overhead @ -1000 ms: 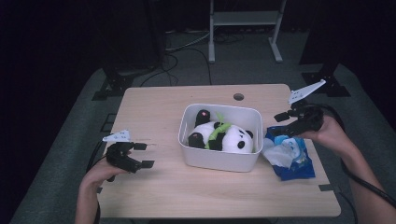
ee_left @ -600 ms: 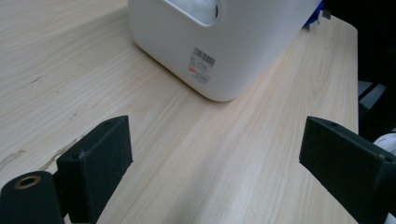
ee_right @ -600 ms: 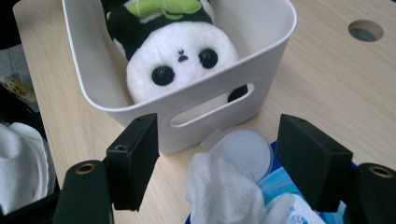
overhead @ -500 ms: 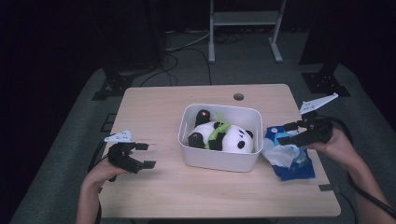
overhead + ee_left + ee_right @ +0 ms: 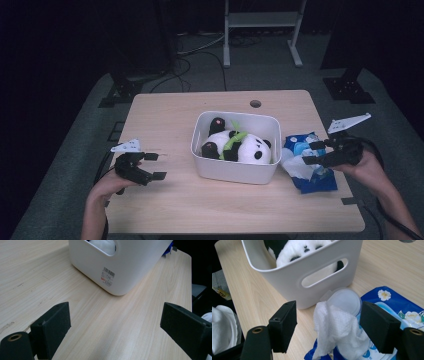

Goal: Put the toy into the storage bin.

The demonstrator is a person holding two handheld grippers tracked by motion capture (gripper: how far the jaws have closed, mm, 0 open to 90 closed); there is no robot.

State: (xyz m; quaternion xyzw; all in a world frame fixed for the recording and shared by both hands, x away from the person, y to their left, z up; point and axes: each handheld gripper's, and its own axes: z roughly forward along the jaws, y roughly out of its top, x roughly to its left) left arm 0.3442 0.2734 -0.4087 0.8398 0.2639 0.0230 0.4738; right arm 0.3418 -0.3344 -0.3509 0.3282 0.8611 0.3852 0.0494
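From the high view my right tongs [image 5: 311,152] sit over the blue flowered wet-wipe pack [image 5: 314,170] at the right end of the pale wooden tabletop [image 5: 165,115], just beside the white plastic bin [image 5: 235,172] that holds the black-and-white plush panda [image 5: 240,147]. The right gripper view adds what that angle hides: the tongs [image 5: 328,326] stand wide, pads clear of everything, with the crumpled white wipe [image 5: 337,327] standing up from the pack [image 5: 387,300] between them, its round lid flipped open behind. My left tongs [image 5: 155,166] rest at the tabletop's left edge; the left gripper view shows them [image 5: 115,322] wide apart and empty, facing the bin's labelled wall [image 5: 120,272]. A second ago the right tongs hung higher, past the pack's far end; they have come down towards me over it, while the left stayed put
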